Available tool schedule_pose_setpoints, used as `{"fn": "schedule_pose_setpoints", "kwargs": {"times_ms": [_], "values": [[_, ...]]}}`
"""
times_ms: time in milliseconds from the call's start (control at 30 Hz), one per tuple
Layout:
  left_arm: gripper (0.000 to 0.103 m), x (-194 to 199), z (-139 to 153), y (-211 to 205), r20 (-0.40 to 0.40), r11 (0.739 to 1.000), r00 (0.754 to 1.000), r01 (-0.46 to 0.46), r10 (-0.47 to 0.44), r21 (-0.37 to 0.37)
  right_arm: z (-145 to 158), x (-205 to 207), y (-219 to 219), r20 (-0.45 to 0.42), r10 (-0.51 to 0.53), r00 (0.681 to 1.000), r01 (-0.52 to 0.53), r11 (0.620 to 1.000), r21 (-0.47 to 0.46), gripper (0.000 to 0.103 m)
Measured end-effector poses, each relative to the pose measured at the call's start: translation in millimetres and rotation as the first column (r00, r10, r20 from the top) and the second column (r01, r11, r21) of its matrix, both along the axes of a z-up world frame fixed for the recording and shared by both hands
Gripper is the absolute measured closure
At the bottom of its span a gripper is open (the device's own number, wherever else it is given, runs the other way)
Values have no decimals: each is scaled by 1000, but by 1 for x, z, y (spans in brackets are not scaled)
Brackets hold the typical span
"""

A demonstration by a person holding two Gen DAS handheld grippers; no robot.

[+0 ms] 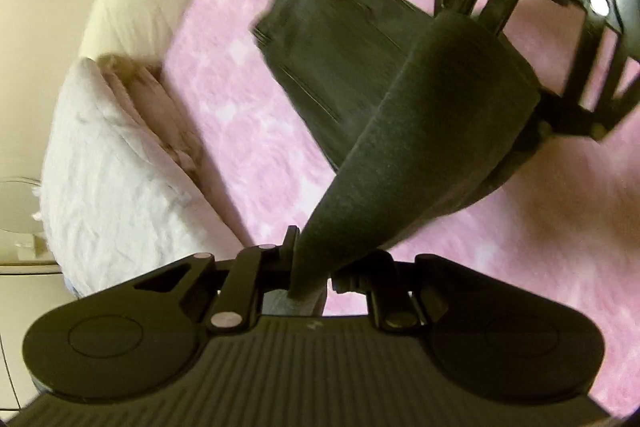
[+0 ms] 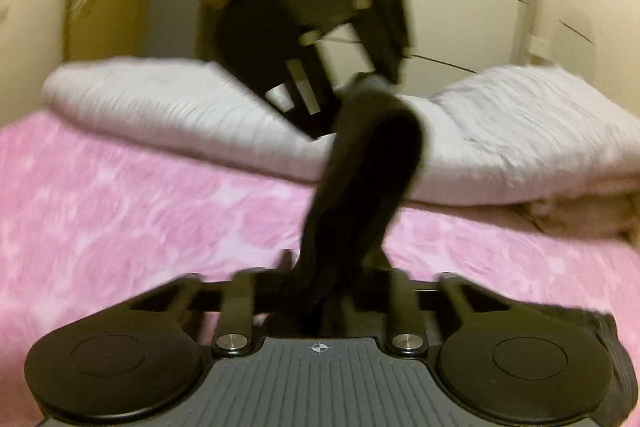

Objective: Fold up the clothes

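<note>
You are pinching one end of the dark garment (image 1: 420,131) in your left gripper (image 1: 308,267) and gripping its other end in your right gripper (image 2: 332,267), both jaws closed on the cloth. The garment is hanging stretched between them above the pink blanket (image 1: 240,115), with the white duvet (image 2: 500,131) lying bunched beyond it.

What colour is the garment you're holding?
Black garment, clearest in the left wrist view.
</note>
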State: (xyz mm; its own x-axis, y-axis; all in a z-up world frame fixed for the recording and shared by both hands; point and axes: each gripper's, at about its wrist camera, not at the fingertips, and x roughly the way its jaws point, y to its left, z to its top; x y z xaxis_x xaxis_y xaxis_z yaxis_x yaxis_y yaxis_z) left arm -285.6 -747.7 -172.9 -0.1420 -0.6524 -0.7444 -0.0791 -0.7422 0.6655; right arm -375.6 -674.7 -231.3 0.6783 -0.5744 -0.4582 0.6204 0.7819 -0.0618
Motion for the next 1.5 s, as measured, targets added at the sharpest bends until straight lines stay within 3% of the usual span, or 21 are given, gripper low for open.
{"fn": "schedule_pose_setpoints", "kwargs": {"times_ms": [100, 167, 200, 267, 333, 367, 433, 467, 500, 533, 567, 667, 767, 900, 1033, 1067, 1100, 1167, 1267, 1367, 1500], "values": [[88, -31, 16, -17, -102, 998, 994, -32, 27, -46, 21, -49, -28, 91, -96, 991, 91, 995, 51, 93], [80, -53, 22, -26, -169, 995, 985, -43, 27, -92, 33, -87, -49, 149, -173, 974, 161, 983, 92, 94], [72, -62, 24, -31, -198, 992, 980, -47, 22, -120, 35, -109, -62, 178, -222, 959, 201, 971, 130, 94], [70, -79, 27, -40, -256, 984, 966, -66, 21, -168, 31, -149, -91, 222, -326, 919, 274, 933, 233, 94], [70, -87, 29, -50, -316, 979, 945, -135, 81, -153, 12, -193, -119, 261, -452, 853, 346, 864, 366, 94], [70, -88, 28, -52, -336, 978, 935, -166, 114, -128, -4, -214, -132, 270, -518, 812, 377, 817, 436, 94], [70, -88, 23, -53, -363, 973, 915, -218, 177, -75, -46, -252, -158, 243, -663, 708, 425, 675, 603, 90], [71, -86, 17, -49, -356, 972, 913, -231, 199, -51, -66, -270, -165, 209, -732, 648, 425, 576, 698, 77], [71, -84, 10, -43, -342, 970, 914, -241, 217, -29, -87, -288, -172, 164, -793, 587, 414, 467, 782, 71], [71, -81, 3, -37, -331, 967, 913, -254, 238, -7, -103, -304, -175, 139, -834, 534, 387, 388, 837, 64], [71, -78, -4, -31, -323, 962, 909, -272, 262, 17, -105, -313, -169, 168, -843, 511, 364, 389, 846, 61], [71, -76, -23, -13, -313, 931, 876, -348, 366, 113, -93, -319, -151, 177, -834, 523, 385, 416, 824, 59], [71, -70, -31, 1, -348, 880, 808, -432, 475, 199, -85, -323, -136, 156, -846, 510, 388, 388, 836, 58], [71, -59, -38, 18, -390, 790, 687, -526, 613, 314, -77, -317, -117, 130, -835, 534, 395, 383, 835, 57], [64, -49, -45, 35, -408, 680, 545, -593, 733, 430, -66, -299, -104, 103, -805, 585, 397, 394, 829, 54], [61, -45, -48, 38, -415, 646, 495, -603, 763, 468, -61, -294, -99, 100, -796, 597, 400, 404, 823, 50], [61, -40, -52, 38, -425, 605, 432, -606, 795, 515, -56, -289, -95, 97, -787, 609, 403, 413, 817, 48], [57, -30, -60, 40, -433, 521, 300, -599, 850, 607, -47, -282, -86, 89, -773, 629, 408, 425, 808, 29], [55, -16, -72, 41, -414, 399, 107, -559, 904, 727, -40, -278, -80, 79, -752, 655, 412, 442, 797, 21], [54, -9, -88, 28, -372, 294, -45, -529, 927, 796, -46, -279, -86, 77, -739, 669, 397, 443, 804, 20], [53, -2, -120, -4, -305, 163, -226, -489, 925, 857, -77, -285, -119, 90, -750, 655, 358, 413, 837, 20]]}}
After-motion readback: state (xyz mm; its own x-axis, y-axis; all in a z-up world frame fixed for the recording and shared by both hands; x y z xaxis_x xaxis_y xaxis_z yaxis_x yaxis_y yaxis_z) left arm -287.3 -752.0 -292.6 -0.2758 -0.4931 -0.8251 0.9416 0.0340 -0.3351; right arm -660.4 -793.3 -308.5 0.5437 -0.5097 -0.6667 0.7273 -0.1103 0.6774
